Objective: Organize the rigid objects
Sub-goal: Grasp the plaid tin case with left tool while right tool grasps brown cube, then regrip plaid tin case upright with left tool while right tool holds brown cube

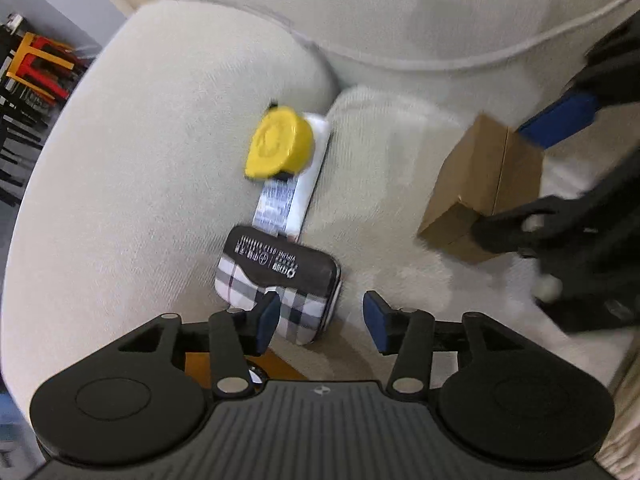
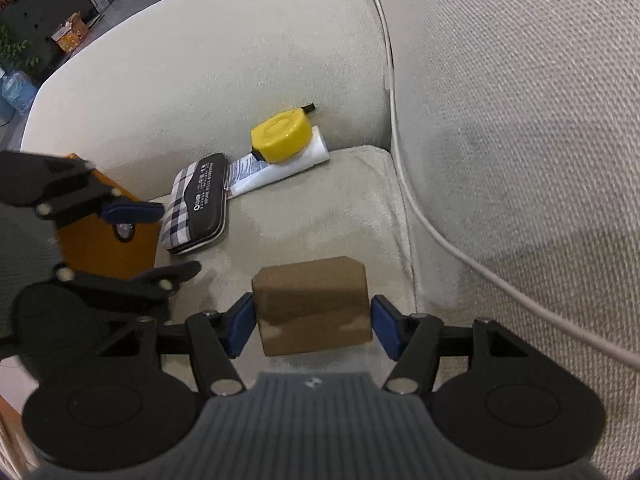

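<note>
A brown cardboard box (image 2: 312, 304) sits between the blue pads of my right gripper (image 2: 313, 328), which is shut on it just above the sofa seat; it also shows in the left wrist view (image 1: 480, 188). My left gripper (image 1: 320, 322) is open and empty, hovering over a plaid-and-black case (image 1: 276, 280) (image 2: 200, 204) lying along the armrest. Beyond the case lie a white tube (image 1: 292, 196) (image 2: 280, 168) and a yellow tape measure (image 1: 280, 144) (image 2: 282, 136) resting on it. An orange box (image 2: 104, 236) sits under the left gripper, partly hidden.
The beige sofa has a seat cushion (image 2: 320, 216), an armrest (image 2: 192, 64) on the left and a backrest (image 2: 520, 120) on the right. A white cord (image 2: 400, 136) runs along the backrest seam. Red and yellow stools (image 1: 36, 68) stand beyond the armrest.
</note>
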The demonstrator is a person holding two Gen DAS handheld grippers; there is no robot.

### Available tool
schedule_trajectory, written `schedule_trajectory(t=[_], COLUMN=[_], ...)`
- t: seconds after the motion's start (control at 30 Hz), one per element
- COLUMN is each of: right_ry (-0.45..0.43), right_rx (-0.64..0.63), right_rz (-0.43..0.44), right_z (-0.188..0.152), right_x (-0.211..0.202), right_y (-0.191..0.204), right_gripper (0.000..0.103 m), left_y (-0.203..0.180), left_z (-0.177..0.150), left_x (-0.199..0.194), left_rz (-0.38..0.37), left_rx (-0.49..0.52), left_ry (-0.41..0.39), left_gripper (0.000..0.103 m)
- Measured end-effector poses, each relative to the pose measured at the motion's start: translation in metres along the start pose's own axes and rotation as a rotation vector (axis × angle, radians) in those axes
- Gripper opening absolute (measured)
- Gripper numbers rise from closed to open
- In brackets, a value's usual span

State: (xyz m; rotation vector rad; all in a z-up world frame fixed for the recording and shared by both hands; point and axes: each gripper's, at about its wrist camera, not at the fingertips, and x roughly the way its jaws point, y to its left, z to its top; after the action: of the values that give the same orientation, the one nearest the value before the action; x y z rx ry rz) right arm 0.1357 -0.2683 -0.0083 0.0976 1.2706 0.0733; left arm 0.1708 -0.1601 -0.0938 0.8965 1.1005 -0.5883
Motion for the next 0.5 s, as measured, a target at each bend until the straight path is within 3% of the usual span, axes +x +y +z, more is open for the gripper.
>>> schedule_trajectory(t=[0.2,0.33,0.4,0.47,0.5], right_ry=[0.037,0.053,0.065,0.071,0.069], right_rx=[-0.014,-0.022,-0.023,-0.014,-0.010], right_rz=[-0.017,-0.030,-0.013,0.001,-0.001], right_z=[-0.001,0.000,0.000,0.001,0.001], right_x=[0.005,0.011,0.014,0.014,0.013], right_y=[0.001,0.001,0.000,-0.001,-0.003], right_gripper=[0.062,0.060,0.053,0.039,0.038], left_y=[-0.004,-0.003,0.000,0.003,0.004], left_z=[0.010,0.008,0.003,-0.003,-0.006], left_x=[0.022,0.017,0.010,-0.003,-0.010], left_rz=[0.086,0.062,0.057,0.057,0.054], left_rx=[0.012,0.009,-0.011,-0.033,-0.041], left_ry=[0.080,0.058,0.024,-0.022,-0.046], left_gripper=[0.055,0.040,0.035,0.030,0.028])
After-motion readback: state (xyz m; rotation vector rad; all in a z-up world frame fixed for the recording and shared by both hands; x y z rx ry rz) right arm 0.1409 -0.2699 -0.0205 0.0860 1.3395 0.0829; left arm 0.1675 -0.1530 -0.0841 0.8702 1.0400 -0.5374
